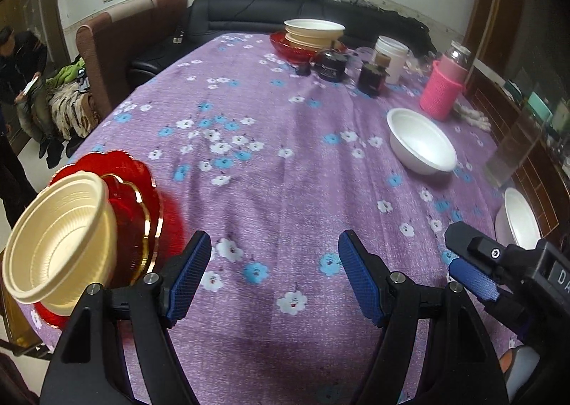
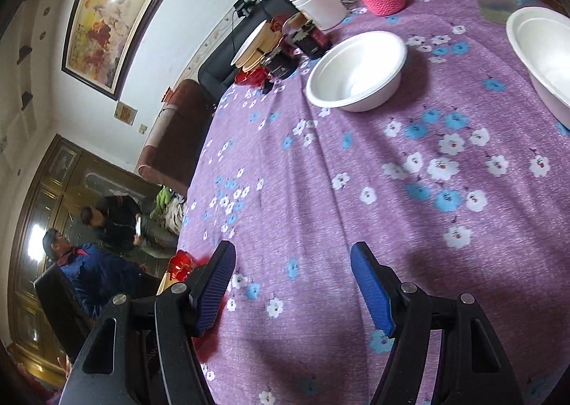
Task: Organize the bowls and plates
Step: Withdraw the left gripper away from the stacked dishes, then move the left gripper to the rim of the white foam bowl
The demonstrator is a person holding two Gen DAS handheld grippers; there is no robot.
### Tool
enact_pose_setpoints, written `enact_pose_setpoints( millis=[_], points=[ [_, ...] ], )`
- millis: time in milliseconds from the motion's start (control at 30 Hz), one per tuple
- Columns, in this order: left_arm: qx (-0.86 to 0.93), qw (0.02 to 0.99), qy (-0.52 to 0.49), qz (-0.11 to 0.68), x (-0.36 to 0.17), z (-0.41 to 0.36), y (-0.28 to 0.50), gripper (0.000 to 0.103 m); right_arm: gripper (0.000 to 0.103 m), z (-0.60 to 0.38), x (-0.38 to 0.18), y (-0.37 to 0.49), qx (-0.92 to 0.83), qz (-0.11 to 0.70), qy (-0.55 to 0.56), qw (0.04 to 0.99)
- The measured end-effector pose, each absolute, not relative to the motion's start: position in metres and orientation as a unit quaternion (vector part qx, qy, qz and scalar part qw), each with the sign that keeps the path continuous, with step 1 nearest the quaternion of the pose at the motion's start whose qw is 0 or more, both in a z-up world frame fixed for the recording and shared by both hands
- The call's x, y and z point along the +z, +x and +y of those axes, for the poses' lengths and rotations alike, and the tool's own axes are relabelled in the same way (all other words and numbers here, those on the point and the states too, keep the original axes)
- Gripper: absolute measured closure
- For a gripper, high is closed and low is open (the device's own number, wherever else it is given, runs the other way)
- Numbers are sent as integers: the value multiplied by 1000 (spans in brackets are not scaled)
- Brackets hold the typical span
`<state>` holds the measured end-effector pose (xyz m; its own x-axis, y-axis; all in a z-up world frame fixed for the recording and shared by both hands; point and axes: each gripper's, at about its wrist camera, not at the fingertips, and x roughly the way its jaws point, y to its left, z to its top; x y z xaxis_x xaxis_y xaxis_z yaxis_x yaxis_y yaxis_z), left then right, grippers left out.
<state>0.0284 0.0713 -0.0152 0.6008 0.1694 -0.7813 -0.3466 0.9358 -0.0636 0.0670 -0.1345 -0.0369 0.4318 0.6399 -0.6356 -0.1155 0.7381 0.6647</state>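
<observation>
Left gripper (image 1: 274,276) and right gripper (image 2: 294,289) both spread and empty over the purple cloth (image 1: 285,127); cream bowl (image 1: 60,244) sat tilted on red plates (image 1: 142,198) at table's near-left edge, likely to tip if nudged.

Soft indoor light, fisheye-warped edges, slight motion blur.

We saw a table (image 1: 285,155) under purple flowered cloth. On it sat white bowls (image 1: 422,146), red plates (image 1: 142,198), jars (image 1: 390,57).
</observation>
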Motion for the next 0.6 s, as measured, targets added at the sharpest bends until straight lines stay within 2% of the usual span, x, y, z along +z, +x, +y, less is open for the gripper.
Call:
enact_pose_setpoints(
  millis=[600],
  points=[
    [111, 880, -130, 444, -34, 40, 97, 29, 33, -191, -33, 97, 194, 453, 316, 811]
  ],
)
